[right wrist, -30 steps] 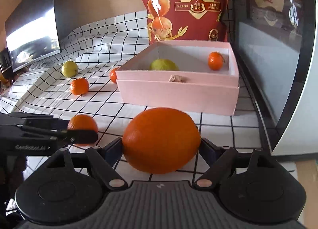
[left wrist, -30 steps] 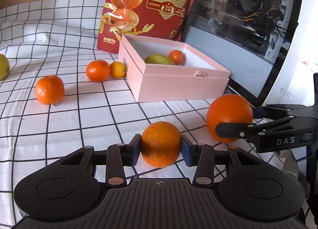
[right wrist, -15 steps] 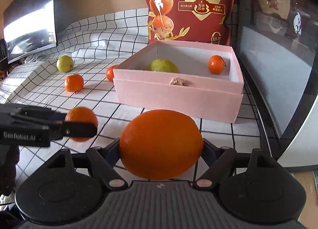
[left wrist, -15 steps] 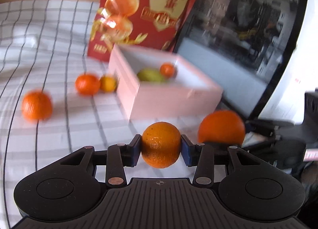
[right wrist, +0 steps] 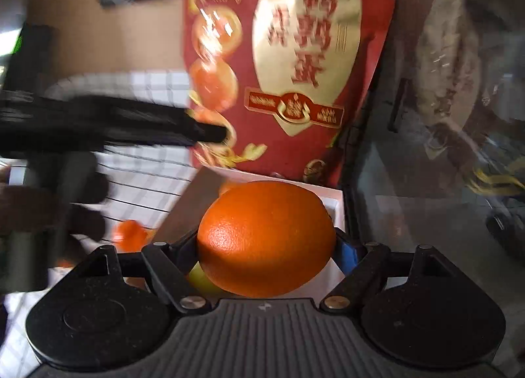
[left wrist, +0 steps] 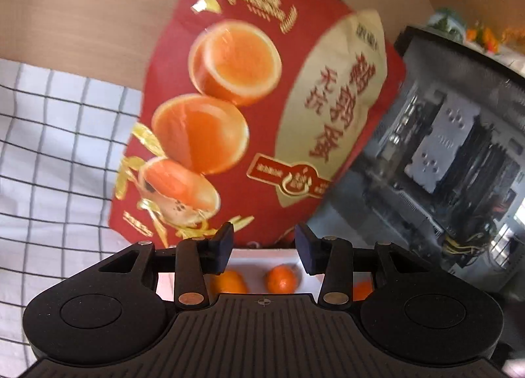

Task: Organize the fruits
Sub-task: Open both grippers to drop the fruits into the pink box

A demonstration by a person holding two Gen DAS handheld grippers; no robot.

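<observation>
On the white grid-checked counter point(left wrist: 49, 135), before the red snack bag point(left wrist: 262, 99), our left hand-held gripper point(left wrist: 264, 248) stands released; our right hand-held gripper point(right wrist: 266, 243) grasps a large round orange point(right wrist: 265, 238) before that bag.

Pink box point(left wrist: 259, 255) mostly hidden behind left tool, L tool point(right wrist: 115, 125) motion-blurred in right view

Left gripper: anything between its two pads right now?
Nothing. In the left wrist view the left gripper stands open and the gap is bare; only the red bag shows behind it.
</observation>
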